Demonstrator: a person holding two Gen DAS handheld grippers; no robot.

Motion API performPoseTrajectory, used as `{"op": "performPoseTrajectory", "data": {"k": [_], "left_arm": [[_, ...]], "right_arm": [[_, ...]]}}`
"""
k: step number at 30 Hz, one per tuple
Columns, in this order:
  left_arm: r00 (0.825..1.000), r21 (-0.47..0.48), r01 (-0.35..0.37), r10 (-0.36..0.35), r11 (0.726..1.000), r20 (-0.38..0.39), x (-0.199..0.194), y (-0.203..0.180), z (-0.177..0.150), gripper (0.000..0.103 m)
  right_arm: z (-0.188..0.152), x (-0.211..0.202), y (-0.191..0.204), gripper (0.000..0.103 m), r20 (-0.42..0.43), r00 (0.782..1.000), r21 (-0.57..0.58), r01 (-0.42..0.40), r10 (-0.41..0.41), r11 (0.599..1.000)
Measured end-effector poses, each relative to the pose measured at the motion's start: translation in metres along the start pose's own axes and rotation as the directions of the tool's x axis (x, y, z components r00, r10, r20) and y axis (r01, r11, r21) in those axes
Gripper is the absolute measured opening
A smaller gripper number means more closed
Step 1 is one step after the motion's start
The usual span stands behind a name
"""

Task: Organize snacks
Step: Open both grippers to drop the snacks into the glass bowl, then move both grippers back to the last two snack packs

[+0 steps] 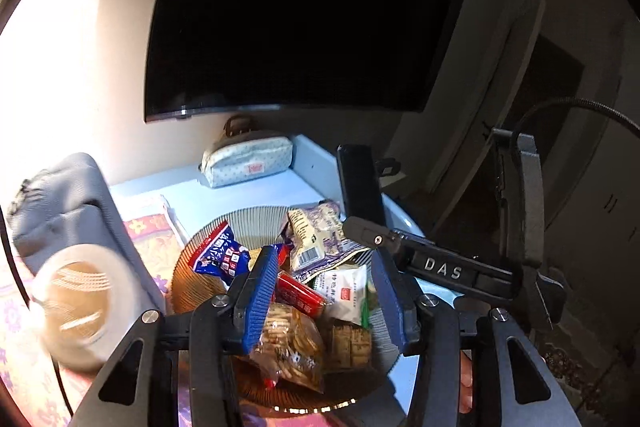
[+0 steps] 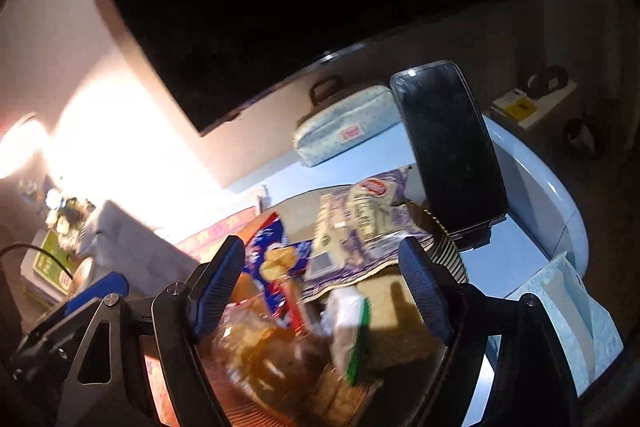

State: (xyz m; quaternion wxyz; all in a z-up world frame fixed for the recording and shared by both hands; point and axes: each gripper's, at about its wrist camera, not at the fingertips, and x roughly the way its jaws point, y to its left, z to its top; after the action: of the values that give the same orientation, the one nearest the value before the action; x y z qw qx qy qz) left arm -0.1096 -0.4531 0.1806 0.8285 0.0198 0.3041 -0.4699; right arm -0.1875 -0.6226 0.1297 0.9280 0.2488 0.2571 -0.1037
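- Over the ribbed amber plate [image 1: 208, 291], left wrist view: left gripper [image 1: 324, 297] spread wide, blue pads [image 1: 260, 299] clear of every packet, nothing held.
- Piled on the plate between the pads: blue-and-red snack bag [image 1: 222, 257] toward the far left rim, purple-and-cream packet [image 1: 320, 239] toward the far right rim, red bar [image 1: 300, 293] at centre, white-and-green packet [image 1: 348, 293] just beside it, clear bag of biscuits [image 1: 292, 343] at the near rim.
- Beyond the plate, at the table's far edge: dotted pouch [image 1: 248, 161] below a dark screen [image 1: 296, 11].
- At the plate's left: roll of clear tape [image 1: 76, 307] against a grey bag [image 1: 68, 211].
- Right wrist view: right gripper [image 2: 326, 291] likewise spread wide over the same pile, empty.
- Between its pads: blue-and-red snack bag [image 2: 276, 263], purple-and-cream packet [image 2: 360, 223], white-and-green packet [image 2: 352, 331], biscuits [image 2: 264, 351], blurred.
- Right of the plate: upright phone [image 2: 450, 147]; pale tissue pack [image 2: 560, 291] at the table's near right edge.
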Motion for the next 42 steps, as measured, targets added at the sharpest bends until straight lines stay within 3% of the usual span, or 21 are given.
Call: {"op": "performPoseTrajectory", "data": {"k": [7,12,16,20,21,23,26,29,33,35,37,39,42], "left_arm": [[0.997,0.035,-0.009,0.007,0.999,0.072,-0.057,0.0,-0.011,0.046],[0.993,0.002,-0.04,0.04,0.999,0.111,-0.101,0.023,-0.03,0.046],[0.986,-0.057,-0.114,0.12,0.992,0.115,-0.131,0.06,-0.052,0.047],[0.967,-0.136,-0.222,0.236,0.965,0.093,-0.157,0.111,-0.083,0.05],[0.96,-0.159,-0.25,0.266,0.955,0.092,-0.165,0.124,-0.092,0.054],[0.93,-0.209,-0.332,0.357,0.92,0.09,-0.178,0.151,-0.109,0.072],[0.868,-0.253,-0.464,0.493,0.849,0.061,-0.196,0.187,-0.13,0.072],[0.82,-0.294,-0.542,0.572,0.787,0.022,-0.212,0.219,-0.15,0.072],[0.745,-0.32,-0.644,0.665,0.695,-0.055,-0.217,0.26,-0.181,0.072],[0.718,-0.317,-0.68,0.688,0.661,-0.104,-0.208,0.279,-0.198,0.072],[0.705,-0.314,-0.698,0.696,0.644,-0.141,-0.202,0.294,-0.211,0.072],[0.703,-0.323,-0.702,0.689,0.635,-0.174,-0.196,0.308,-0.222,0.072],[0.724,-0.366,-0.681,0.657,0.634,-0.209,-0.191,0.324,-0.234,0.072]], "right_arm": [[-0.026,-0.036,0.052,0.08,0.017,0.998,-0.131,-0.057,0.06,0.99],[-0.068,-0.052,0.087,0.08,-0.004,0.995,-0.248,-0.093,0.095,0.964],[-0.105,-0.052,0.12,0.08,-0.041,0.993,-0.365,-0.119,0.112,0.923],[-0.135,-0.043,0.158,0.08,-0.1,0.982,-0.456,-0.191,0.163,0.869],[-0.142,-0.038,0.169,0.08,-0.112,0.98,-0.479,-0.199,0.166,0.855],[-0.158,-0.025,0.195,0.08,-0.136,0.98,-0.54,-0.198,0.148,0.818],[-0.184,-0.004,0.233,0.08,-0.178,0.973,-0.617,-0.227,0.147,0.754],[-0.206,0.019,0.263,0.08,-0.233,0.952,-0.639,-0.304,0.199,0.706],[-0.221,0.06,0.286,0.08,-0.288,0.924,-0.595,-0.377,0.25,0.71],[-0.226,0.083,0.293,0.08,-0.321,0.912,-0.564,-0.4,0.255,0.722],[-0.229,0.1,0.296,0.08,-0.33,0.91,-0.548,-0.401,0.251,0.734],[-0.232,0.112,0.299,0.08,-0.34,0.91,-0.54,-0.396,0.238,0.743],[-0.237,0.122,0.3,0.08,-0.357,0.91,-0.541,-0.387,0.213,0.747]]}}
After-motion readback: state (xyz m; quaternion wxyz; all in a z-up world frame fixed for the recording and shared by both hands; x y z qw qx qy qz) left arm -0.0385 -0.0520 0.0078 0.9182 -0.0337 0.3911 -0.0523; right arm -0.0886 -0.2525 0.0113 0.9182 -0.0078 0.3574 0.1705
